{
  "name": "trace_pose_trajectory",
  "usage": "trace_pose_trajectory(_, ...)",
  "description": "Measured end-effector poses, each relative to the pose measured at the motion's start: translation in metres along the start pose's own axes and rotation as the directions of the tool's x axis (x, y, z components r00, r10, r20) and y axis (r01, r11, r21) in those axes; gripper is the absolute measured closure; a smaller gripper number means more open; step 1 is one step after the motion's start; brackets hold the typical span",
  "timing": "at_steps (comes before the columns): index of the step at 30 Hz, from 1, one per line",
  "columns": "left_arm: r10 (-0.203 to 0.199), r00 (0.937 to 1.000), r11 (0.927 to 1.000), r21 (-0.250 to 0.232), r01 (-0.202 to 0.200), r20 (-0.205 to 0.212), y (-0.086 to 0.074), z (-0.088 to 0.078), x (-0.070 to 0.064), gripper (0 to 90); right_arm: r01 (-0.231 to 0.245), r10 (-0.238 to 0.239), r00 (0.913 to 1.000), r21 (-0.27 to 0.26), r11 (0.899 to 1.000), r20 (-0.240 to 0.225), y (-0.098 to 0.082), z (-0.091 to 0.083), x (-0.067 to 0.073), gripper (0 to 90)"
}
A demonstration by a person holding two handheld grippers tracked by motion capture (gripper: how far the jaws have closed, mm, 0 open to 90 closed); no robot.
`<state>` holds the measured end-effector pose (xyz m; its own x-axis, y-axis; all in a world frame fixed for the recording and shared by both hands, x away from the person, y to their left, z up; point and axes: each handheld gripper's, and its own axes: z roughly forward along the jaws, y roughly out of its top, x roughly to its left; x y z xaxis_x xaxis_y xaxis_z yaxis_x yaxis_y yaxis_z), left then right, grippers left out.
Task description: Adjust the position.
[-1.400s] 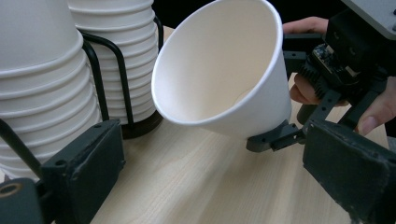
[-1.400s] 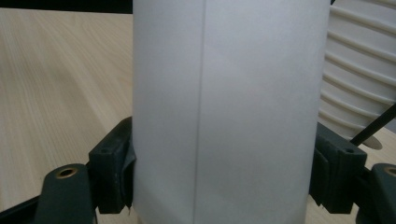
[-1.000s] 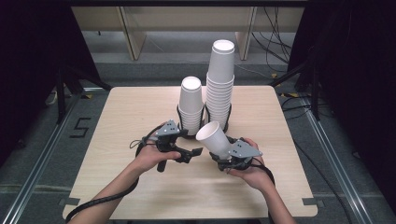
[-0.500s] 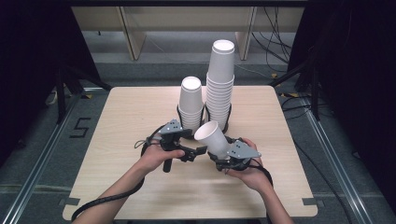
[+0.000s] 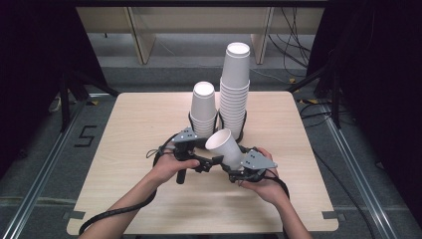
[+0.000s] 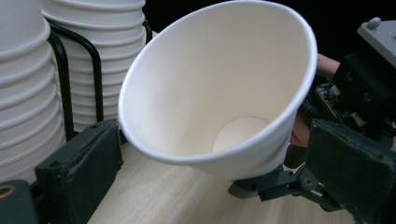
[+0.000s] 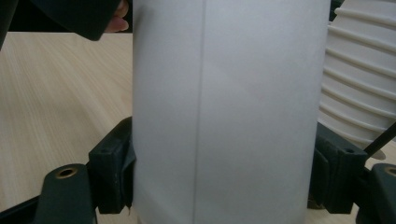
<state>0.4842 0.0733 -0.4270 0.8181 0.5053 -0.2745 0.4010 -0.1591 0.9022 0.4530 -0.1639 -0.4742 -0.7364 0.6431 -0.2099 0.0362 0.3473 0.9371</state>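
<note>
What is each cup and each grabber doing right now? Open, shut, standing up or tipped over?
Single paper cup: empty, tipped, mouth toward the left gripper, clamped by its sides.
Right gripper: shut on the single paper cup.
Left gripper: open, jaws either side of the cup's rim, not pressing.
Short cup stack: upright, mouth down, in a black wire holder.
Tall cup stack: upright, mouth down, in its holder.
</note>
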Motion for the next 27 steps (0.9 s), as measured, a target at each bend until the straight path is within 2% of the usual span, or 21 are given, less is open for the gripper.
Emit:
trace_pose_trajectory(7, -0.016, 0.9999, 0.9999, -0.001, 0.016, 0.000, 0.0008, 0.0014, 0.0017, 3.6, -0.006, 0.006, 1.0000, -0.009, 1.000, 0.001, 0.0006, 0.0003, 0.0002, 23.9)
trace_pose_trajectory(9, -0.018, 0.9998, 0.9998, 0.001, 0.018, 0.000, 0.0006, 0.0017, 0.0027, 3.6, 0.017, -0.017, 0.9998, -0.012, 1.000, 0.009, 0.0012, -0.0002, -0.0014, 23.9)
trace_pose_trajectory(11, -0.022, 0.9997, 0.9997, 0.001, 0.022, 0.002, 0.0007, 0.0018, 0.0036, 3.5, -0.005, 0.005, 1.0000, -0.013, 1.000, -0.008, 0.0017, -0.0005, -0.0005, 23.9)
trace_pose_trajectory(14, -0.042, 0.9990, 0.9991, -0.001, 0.042, 0.015, 0.0008, 0.0025, 0.0048, 3.2, 0.017, -0.017, 0.9998, -0.025, 1.000, 0.008, 0.0030, -0.0007, -0.0012, 24.0)
trace_pose_trajectory(16, -0.047, 0.9986, 0.9989, -0.007, 0.047, 0.026, 0.0006, 0.0033, 0.0050, 2.9, 0.008, -0.008, 1.0000, -0.016, 1.000, -0.005, 0.0039, -0.0013, -0.0006, 24.0)
trace_pose_trajectory(17, -0.048, 0.9983, 0.9988, -0.010, 0.049, 0.033, 0.0006, 0.0038, 0.0050, 2.7, 0.034, -0.034, 0.9994, -0.026, 0.999, 0.001, 0.0045, -0.0009, -0.0018, 24.0)
trace_pose_trajectory(20, -0.055, 0.9981, 0.9985, -0.002, 0.055, 0.027, 0.0009, 0.0041, 0.0040, 2.3, 0.028, -0.028, 0.9996, -0.031, 0.999, 0.002, 0.0055, -0.0009, -0.0010, 24.0)
trace_pose_trajectory(21, -0.057, 0.9979, 0.9984, -0.002, 0.057, 0.030, 0.0011, 0.0043, 0.0038, 2.2, 0.043, -0.043, 0.9991, -0.036, 0.998, 0.002, 0.0059, -0.0006, -0.0016, 24.0)
trace_pose_trajectory(23, -0.060, 0.9976, 0.9982, -0.006, 0.060, 0.035, 0.0015, 0.0048, 0.0035, 2.2, 0.012, -0.012, 0.9999, -0.033, 0.999, -0.005, 0.0061, -0.0005, 0.0012, 24.0)
trace_pose_trajectory(26, -0.068, 0.9968, 0.9976, -0.013, 0.069, 0.043, 0.0024, 0.0057, 0.0037, 2.1, 0.014, -0.014, 0.9999, -0.039, 0.999, -0.009, 0.0067, 0.0007, 0.0022, 24.0)
trace_pose_trajectory(27, -0.069, 0.9966, 0.9974, -0.015, 0.070, 0.045, 0.0024, 0.0062, 0.0038, 1.9, 0.030, -0.030, 0.9995, -0.034, 0.999, -0.009, 0.0074, 0.0002, 0.0018, 24.0)
